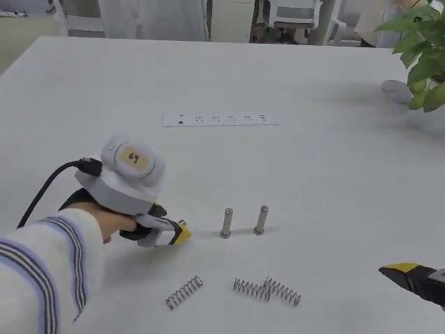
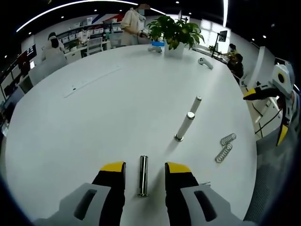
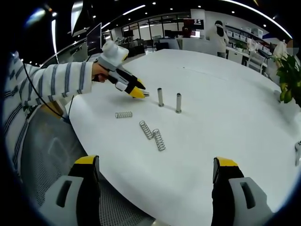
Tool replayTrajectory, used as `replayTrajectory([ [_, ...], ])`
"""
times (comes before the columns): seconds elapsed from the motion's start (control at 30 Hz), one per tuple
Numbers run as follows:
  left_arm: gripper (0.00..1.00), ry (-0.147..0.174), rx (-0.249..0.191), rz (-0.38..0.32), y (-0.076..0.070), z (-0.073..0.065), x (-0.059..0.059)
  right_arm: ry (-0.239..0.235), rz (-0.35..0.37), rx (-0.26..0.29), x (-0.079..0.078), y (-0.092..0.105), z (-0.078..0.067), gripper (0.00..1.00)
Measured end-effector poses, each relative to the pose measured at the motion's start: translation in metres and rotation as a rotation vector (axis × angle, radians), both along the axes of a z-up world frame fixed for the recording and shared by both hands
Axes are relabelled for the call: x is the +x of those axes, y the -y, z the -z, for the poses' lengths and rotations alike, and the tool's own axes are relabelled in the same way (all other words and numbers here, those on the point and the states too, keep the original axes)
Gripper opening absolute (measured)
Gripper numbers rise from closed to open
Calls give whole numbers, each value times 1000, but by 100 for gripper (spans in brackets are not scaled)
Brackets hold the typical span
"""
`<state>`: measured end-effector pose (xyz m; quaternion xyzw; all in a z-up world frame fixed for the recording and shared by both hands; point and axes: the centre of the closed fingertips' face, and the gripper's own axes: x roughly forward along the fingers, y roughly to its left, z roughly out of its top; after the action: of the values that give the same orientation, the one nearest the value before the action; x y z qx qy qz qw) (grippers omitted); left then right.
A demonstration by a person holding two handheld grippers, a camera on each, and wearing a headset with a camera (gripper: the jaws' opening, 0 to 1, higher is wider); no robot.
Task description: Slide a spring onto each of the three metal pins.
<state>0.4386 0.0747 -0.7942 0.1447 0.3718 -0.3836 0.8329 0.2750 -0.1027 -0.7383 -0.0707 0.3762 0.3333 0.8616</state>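
Metal pin [image 2: 142, 175] lying flat between the jaws of my left gripper [image 1: 182, 233], which are apart and not pinching it. The other two pins [image 1: 227, 223] [image 1: 261, 219] stand upright just beside it. All three springs [image 1: 184, 291] [image 1: 252, 288] [image 1: 283, 291] lie loose on the table [image 1: 313, 174], two of them touching. Jaws on my right gripper [image 3: 156, 162] are spread wide, over the table edge.

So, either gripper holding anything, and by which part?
Nothing held: left gripper, jaws open, flanks a silver metal pin lying flat, gaps either side; right gripper open.

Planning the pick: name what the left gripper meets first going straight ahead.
The silver metal pin lying flat on the white table, between the open jaws of the left gripper; beyond it, seemingly bare tabletop.
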Motion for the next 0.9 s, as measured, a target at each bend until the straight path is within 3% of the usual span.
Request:
replayTrajectory([
  [0.2,22,-8,15,22,6,5,0,-5,-22,-8,-1,-4,1,99],
  [0.3,28,3,17,-4,4,4,4,-1,-21,-4,1,-5,0,99],
  [0.47,19,16,56,9,1,9,6,-1,-28,-4,1,-7,-1,99],
  [0.67,17,-8,65,3,-3,12,4,2,-34,-6,1,-7,-3,99],
  [0.77,15,9,89,25,-4,12,6,7,-30,3,2,-8,-5,99],
  [0.9,15,7,88,23,-3,12,8,16,-33,9,4,-11,-7,99],
])
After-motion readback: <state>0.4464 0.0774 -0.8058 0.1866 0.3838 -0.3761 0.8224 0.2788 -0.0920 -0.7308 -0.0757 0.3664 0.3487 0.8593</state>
